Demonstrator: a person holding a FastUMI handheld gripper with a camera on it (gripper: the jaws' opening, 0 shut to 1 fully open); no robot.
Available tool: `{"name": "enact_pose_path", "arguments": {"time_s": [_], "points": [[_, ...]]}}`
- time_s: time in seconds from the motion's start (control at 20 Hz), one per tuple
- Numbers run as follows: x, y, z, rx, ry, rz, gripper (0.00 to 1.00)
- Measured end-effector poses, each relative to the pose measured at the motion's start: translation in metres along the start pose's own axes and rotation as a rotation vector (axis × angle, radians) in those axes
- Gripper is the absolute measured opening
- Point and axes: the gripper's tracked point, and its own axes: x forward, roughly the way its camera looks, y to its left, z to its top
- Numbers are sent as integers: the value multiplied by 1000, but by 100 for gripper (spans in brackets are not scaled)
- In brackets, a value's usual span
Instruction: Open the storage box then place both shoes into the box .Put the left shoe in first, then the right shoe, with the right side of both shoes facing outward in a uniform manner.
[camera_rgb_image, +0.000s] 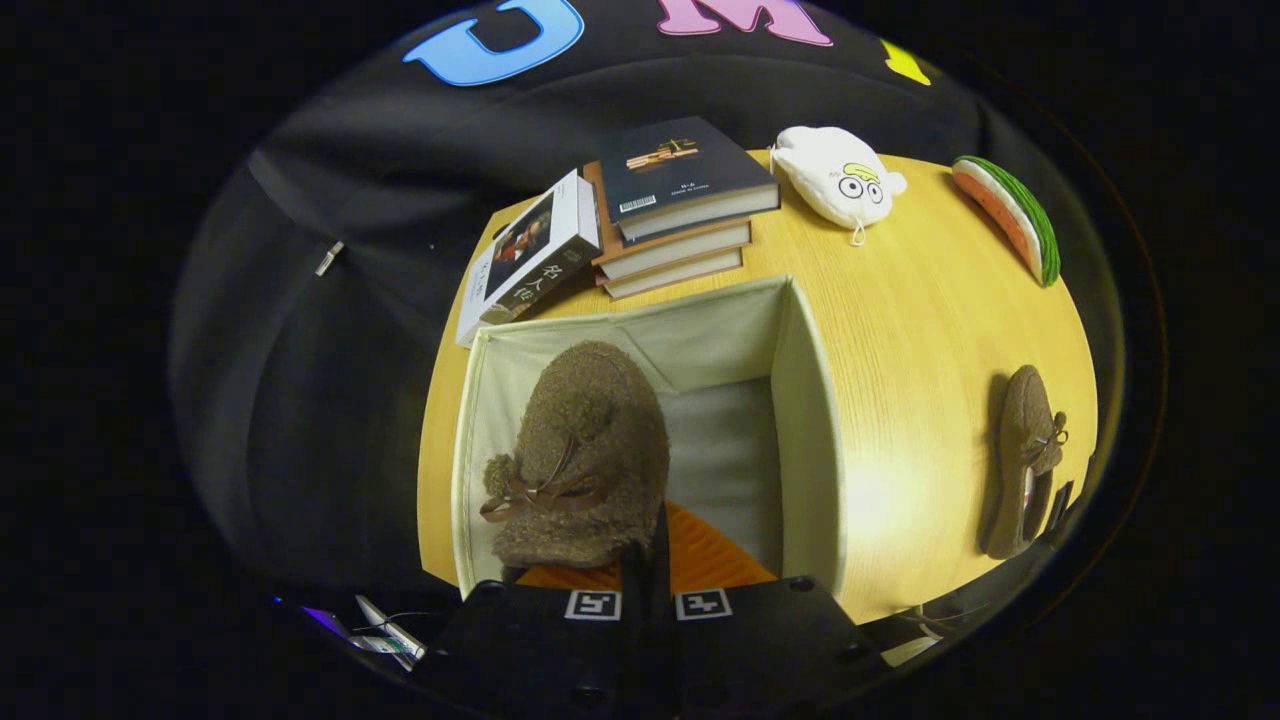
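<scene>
fingers (690, 555) of your gripper (648, 575) sit pressed close together, pinching the heel edge of a fuzzy brown shoe (580, 455) that hangs over the open storage box (805, 400), toe pointing away from you and down into the box's left half. you can see the shoe's little bow (530, 492) on its near left side. the box is a pale fabric cube with its top open and its floor bare on the right half. it stands on a round wooden table (920, 330). beyond the box you have a stack of books (680, 205), and one more book (530, 260) leans against the stack's left side. to the right of the stack lies a white plush toy (835, 180) with cartoon eyes, and further right a watermelon-slice toy (1010, 215) rests near the table's rim. your second shoe (1025, 460) lies on the table well apart from the box, off to its right, close to the table's edge.
</scene>
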Motion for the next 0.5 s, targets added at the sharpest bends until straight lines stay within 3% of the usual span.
{"name": "enact_pose_path", "arguments": {"time_s": [0.5], "points": [[22, 15, -13, -32, 50, -12, 7]]}}
